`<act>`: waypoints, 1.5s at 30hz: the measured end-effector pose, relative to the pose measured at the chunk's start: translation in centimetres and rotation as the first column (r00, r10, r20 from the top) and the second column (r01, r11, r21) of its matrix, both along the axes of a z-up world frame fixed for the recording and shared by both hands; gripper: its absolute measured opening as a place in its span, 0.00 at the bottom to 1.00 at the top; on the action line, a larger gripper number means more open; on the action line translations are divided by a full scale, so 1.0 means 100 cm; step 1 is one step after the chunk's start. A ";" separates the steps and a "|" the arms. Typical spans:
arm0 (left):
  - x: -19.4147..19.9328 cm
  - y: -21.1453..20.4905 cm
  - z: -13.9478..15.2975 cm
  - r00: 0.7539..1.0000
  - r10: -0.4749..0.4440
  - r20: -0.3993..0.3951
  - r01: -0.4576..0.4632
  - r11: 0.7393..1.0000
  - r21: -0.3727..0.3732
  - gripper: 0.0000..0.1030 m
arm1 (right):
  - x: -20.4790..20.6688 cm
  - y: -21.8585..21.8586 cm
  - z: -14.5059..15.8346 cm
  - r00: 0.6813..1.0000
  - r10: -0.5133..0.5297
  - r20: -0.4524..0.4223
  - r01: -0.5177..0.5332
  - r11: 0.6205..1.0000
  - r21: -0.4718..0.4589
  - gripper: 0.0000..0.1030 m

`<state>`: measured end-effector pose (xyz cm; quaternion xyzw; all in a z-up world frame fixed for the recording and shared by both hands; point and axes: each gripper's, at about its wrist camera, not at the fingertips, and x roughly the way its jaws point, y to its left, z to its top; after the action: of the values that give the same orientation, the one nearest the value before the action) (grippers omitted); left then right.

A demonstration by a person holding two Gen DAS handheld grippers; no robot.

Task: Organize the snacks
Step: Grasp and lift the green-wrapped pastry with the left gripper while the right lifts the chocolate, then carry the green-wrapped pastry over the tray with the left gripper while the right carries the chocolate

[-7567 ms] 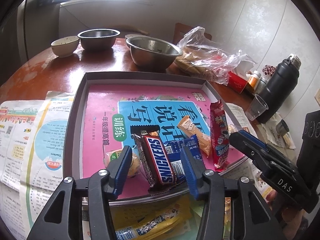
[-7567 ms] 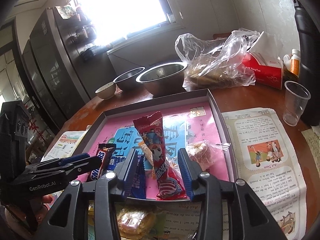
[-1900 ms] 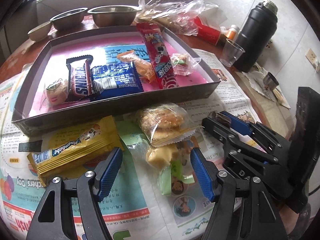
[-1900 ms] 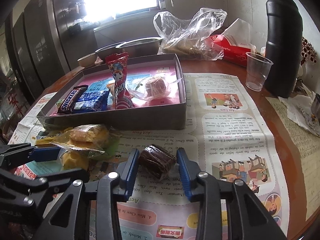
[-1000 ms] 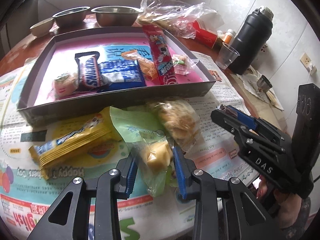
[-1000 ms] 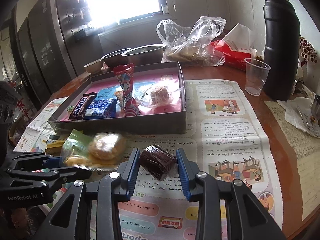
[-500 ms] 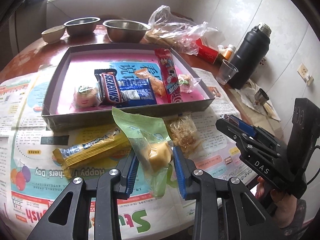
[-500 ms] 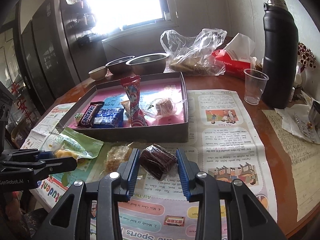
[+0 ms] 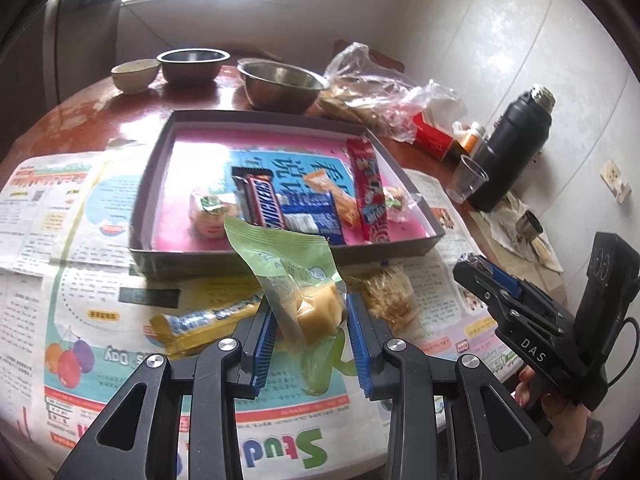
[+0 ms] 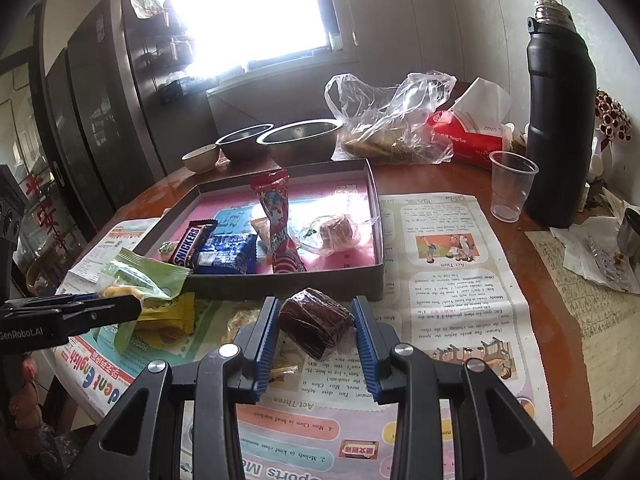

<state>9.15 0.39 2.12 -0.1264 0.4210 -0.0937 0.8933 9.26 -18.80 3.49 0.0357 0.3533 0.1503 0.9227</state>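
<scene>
So we have both grippers lifted above the newspaper, side by side, pointing toward the gray tray. Left gripper pinches a green packet with a yellow cake inside, jaws pressed onto it, packet off the table just in front of the tray. Right gripper pinches a dark brown wrapped cake, held level near the tray's front wall. We see the chocolate bar and red stick pack lying inside the tray
</scene>
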 end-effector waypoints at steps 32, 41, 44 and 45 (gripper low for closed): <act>0.033 0.068 0.003 0.983 0.173 0.053 -0.172 0.985 -0.027 0.34 | 0.027 0.007 0.001 1.000 -0.001 0.012 0.001 1.000 0.019 0.36; 0.050 0.074 -0.007 0.981 0.186 0.055 -0.185 0.983 -0.024 0.34 | 0.040 0.012 -0.003 1.000 0.003 0.005 -0.003 1.000 0.020 0.36; 0.056 0.072 -0.012 0.983 0.175 0.054 -0.173 0.985 -0.024 0.34 | 0.044 0.014 -0.005 1.000 0.002 0.000 -0.002 1.000 0.020 0.36; 0.058 0.072 -0.014 0.983 0.173 0.053 -0.172 0.985 -0.021 0.34 | 0.045 0.014 -0.005 1.000 0.002 0.000 -0.002 1.000 0.020 0.36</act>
<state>14.94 7.55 0.76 -0.1672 0.3830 -0.0228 0.9082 13.72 -17.37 2.97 0.0446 0.3519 0.1546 0.9221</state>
